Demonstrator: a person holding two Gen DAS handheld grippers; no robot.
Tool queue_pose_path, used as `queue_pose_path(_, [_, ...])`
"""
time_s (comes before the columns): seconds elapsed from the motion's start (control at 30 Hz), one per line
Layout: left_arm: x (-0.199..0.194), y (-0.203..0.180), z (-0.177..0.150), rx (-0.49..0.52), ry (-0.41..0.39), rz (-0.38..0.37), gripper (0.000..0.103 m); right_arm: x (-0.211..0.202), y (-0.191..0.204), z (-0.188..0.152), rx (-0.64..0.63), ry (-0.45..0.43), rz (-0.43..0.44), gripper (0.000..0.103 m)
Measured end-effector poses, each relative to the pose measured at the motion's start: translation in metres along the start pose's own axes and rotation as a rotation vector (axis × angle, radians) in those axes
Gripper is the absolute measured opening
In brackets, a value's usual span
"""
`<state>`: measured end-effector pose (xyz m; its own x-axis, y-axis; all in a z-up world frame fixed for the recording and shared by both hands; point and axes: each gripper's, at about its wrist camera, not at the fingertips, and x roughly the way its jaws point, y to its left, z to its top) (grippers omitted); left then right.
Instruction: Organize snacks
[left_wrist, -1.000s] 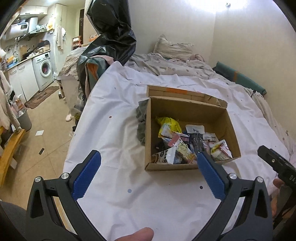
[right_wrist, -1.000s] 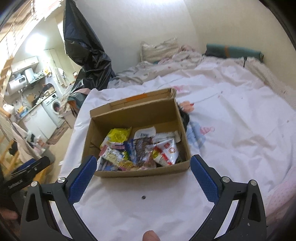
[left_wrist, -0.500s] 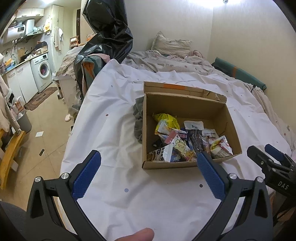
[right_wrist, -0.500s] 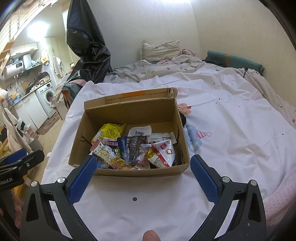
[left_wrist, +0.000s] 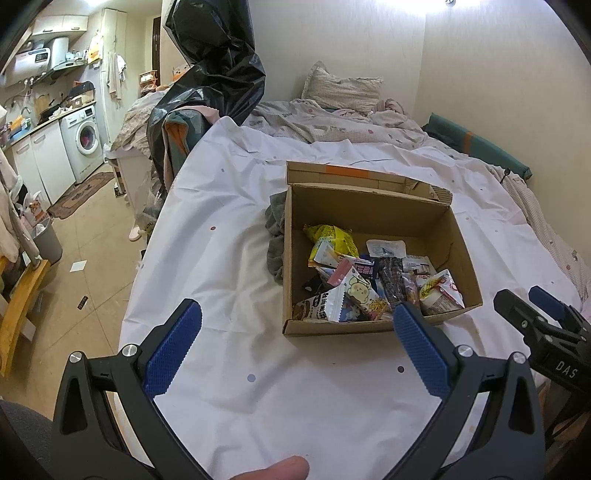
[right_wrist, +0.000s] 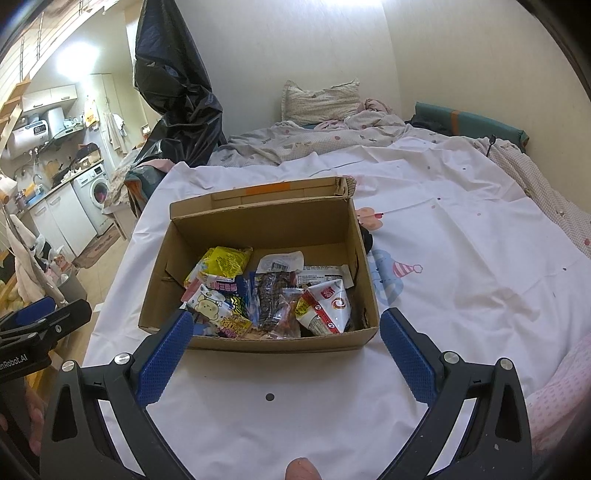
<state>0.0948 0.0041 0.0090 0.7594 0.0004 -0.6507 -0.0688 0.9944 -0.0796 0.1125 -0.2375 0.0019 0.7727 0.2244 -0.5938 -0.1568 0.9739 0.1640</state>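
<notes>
Both claws have pulled back and risen a little over the last second — the cardboard box (right_wrist: 258, 266) now sits further out ahead of them, squarely framed in the right wrist view. The left claw (left_wrist: 295, 350) hangs spread wide over the white bed sheet (left_wrist: 229, 258), nothing between its blue pads; the right claw (right_wrist: 284, 354) is just as wide and just as empty, hovering near the box's front wall.

And the snacks (right_wrist: 266, 291) — all the packets I can see lie jumbled inside that box: a yellow bag (right_wrist: 229, 260) toward the back, a white and red pouch (right_wrist: 327, 306) at the front right corner, a dark bar (right_wrist: 271, 295) between them. None lies loose on the sheet in either view, though the box's far side hides a dark cloth (left_wrist: 275, 240) and perhaps more.

What the retreat means is hard to call: this fits packets gathered in and the claws leaving, or a pile waiting to be sorted.
</notes>
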Motion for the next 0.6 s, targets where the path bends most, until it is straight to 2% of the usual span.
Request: queue_pose_path(0.6, [-0.0009,0.0000,-0.0002,0.010,-0.005,0.014,0.103,-0.0012,0.0011,-0.0009,0.001,-0.001,0.000,0.103])
